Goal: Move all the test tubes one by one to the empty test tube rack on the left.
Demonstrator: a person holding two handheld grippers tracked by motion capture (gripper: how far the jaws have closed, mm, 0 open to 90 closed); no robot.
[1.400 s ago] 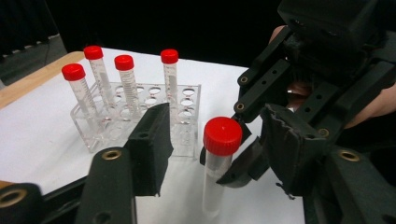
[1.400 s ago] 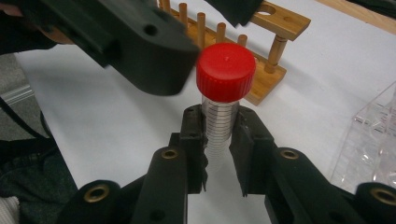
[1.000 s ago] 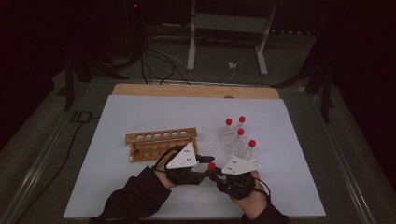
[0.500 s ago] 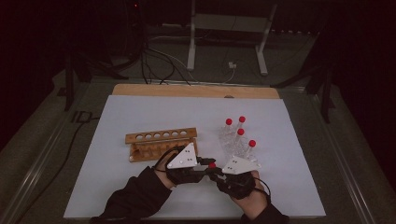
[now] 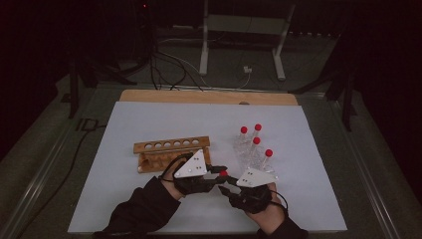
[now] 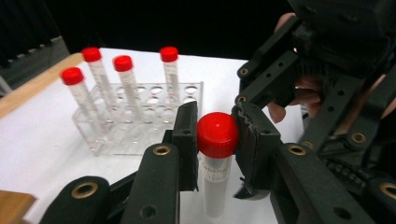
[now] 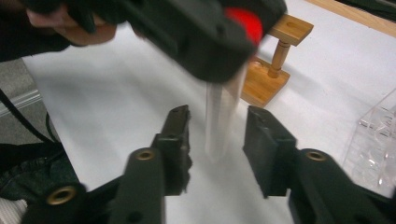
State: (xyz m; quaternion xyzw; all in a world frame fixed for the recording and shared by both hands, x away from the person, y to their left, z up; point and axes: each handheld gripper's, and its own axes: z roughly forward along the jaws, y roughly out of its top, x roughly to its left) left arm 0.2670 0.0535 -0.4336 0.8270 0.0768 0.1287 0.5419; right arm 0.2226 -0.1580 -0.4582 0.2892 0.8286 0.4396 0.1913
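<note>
A clear tube with a red cap [image 6: 217, 137] hangs upright, and my left gripper [image 6: 217, 116] is shut on the cap. In the high view the left gripper [image 5: 222, 171] and the right gripper [image 5: 227, 187] meet near the front of the white mat, with the red cap [image 5: 224, 173] between them. My right gripper [image 7: 218, 116] stands open around the tube's clear body [image 7: 223, 112]; its jaws have just been opening, and the pads stand apart from the tube on both sides.
A clear plastic rack [image 5: 247, 155] with several red-capped tubes stands right of centre. An empty wooden rack [image 5: 169, 152] lies left of the hands, its end post [image 7: 279, 56] close behind the tube. The white mat [image 5: 149, 119] ends at a wooden strip [image 5: 209, 97] at the far edge.
</note>
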